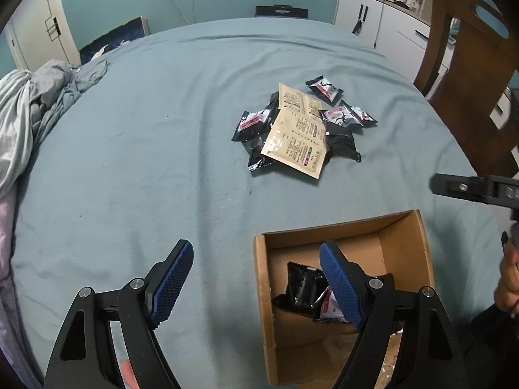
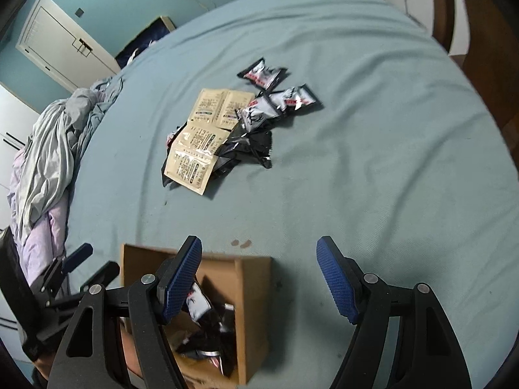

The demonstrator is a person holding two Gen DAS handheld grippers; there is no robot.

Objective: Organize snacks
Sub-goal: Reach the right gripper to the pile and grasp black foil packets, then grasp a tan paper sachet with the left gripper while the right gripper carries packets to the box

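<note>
pile: the snack packets (image 1: pixel 293 126) are heaped mid-bed on the blue sheet (image 1: pixel 146 162), black ones with two tan sachets (image 1: pixel 296 144) lying on top, all well apart from both grippers
box: cardboard box (image 1: pixel 405 243) sits at the near edge, a few black packets (image 1: pixel 301 288) already in it
left gripper (image 1: pixel 256 278): jaws wide, nothing between them, hanging over the box's left wall
right gripper (image 2: pixel 259 278): jaws wide and empty too, over the box's far right corner
which way: pile lies ahead of both, up and a bit left in the right wrist view
long axis: the tan sachet runs diagonally toward the box
nearer hand: honestly close, I'd guess right, since the black packets on its side are uncovered
next: reach forward, grab one loose packet
</note>
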